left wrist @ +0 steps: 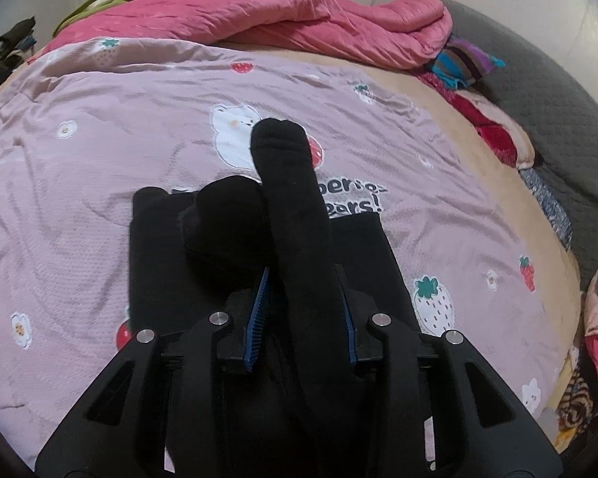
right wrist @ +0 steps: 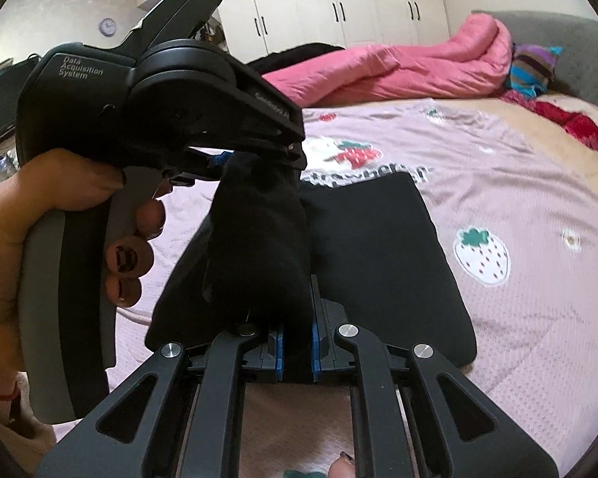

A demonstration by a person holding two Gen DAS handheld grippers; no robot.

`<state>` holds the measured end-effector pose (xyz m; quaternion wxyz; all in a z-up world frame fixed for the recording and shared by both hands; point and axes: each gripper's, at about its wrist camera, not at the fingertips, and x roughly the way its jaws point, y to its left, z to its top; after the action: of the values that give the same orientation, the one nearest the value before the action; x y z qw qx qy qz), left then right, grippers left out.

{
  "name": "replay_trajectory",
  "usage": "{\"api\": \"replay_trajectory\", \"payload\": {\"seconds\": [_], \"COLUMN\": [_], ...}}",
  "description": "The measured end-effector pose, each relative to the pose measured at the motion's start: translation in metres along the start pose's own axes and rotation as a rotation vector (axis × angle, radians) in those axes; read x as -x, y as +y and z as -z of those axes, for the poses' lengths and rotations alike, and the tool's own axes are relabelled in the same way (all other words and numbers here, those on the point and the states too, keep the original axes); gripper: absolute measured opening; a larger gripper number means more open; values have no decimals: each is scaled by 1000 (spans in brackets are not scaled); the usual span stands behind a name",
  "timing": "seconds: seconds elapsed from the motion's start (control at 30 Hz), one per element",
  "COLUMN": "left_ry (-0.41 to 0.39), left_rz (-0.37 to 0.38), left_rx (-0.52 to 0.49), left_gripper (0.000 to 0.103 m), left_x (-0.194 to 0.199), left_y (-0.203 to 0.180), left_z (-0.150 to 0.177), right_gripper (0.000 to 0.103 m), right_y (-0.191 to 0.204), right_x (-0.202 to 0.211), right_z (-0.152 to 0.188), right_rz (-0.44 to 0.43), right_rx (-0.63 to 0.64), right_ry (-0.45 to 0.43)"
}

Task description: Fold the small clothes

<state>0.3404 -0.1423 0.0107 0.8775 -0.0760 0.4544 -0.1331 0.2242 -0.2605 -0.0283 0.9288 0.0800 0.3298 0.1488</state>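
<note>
We held a black sock (right wrist: 259,239) between both tongs, above the folded black garment (right wrist: 378,255) that lay on the strawberry bedsheet (right wrist: 518,183). Our right gripper (right wrist: 297,344) was clenched on the sock's lower end. Our left gripper (right wrist: 235,161) gripped its upper end, just above the folded garment.

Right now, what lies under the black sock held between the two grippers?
Under the black sock lies a folded black garment on the pink strawberry-print sheet. The sock and grippers cover the garment's middle.
</note>
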Motion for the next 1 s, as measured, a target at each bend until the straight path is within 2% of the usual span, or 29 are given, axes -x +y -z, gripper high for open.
{"api": "replay_trajectory", "payload": {"seconds": [0.23, 0.47, 0.53, 0.6, 0.7, 0.8, 0.87, 0.93, 1.0], "left_ry": [42, 97, 113, 109, 86, 35, -1, -22, -26], "left_rz": [8, 42, 61, 85, 121, 108, 71, 21, -22], "left_rx": [-3, -3, 3, 7, 24, 9, -18, -43, -59], "left_gripper": [29, 29, 33, 41, 49, 53, 56, 57, 57], "left_x": [-20, -42, -47, -45, -33, -10, 7, 20, 28], "left_y": [-17, -36, -38, -38, -31, -22, -10, 5, 18], "left_z": [0, 4, 6, 8, 7, 6, 11, 21, 31], "right_gripper": [8, 8, 9, 10, 20, 30, 48, 59, 61], "right_y": [-36, -59, -68, -76, -87, -92, -97, -102, -103], "right_x": [-6, -8, -11, -16, -21, -20, -21, -25, -30], "right_z": [6, 15, 19, 23, 24, 23, 19, 12, -1], "right_rz": [-94, -153, -184, -228, -289, -338, -396, -439, -431], "right_rx": [-209, -352, -396, -437, -475, -513, -533, -537, -539], "right_ry": [91, 150, 168, 195, 230, 243, 250, 262, 260]}}
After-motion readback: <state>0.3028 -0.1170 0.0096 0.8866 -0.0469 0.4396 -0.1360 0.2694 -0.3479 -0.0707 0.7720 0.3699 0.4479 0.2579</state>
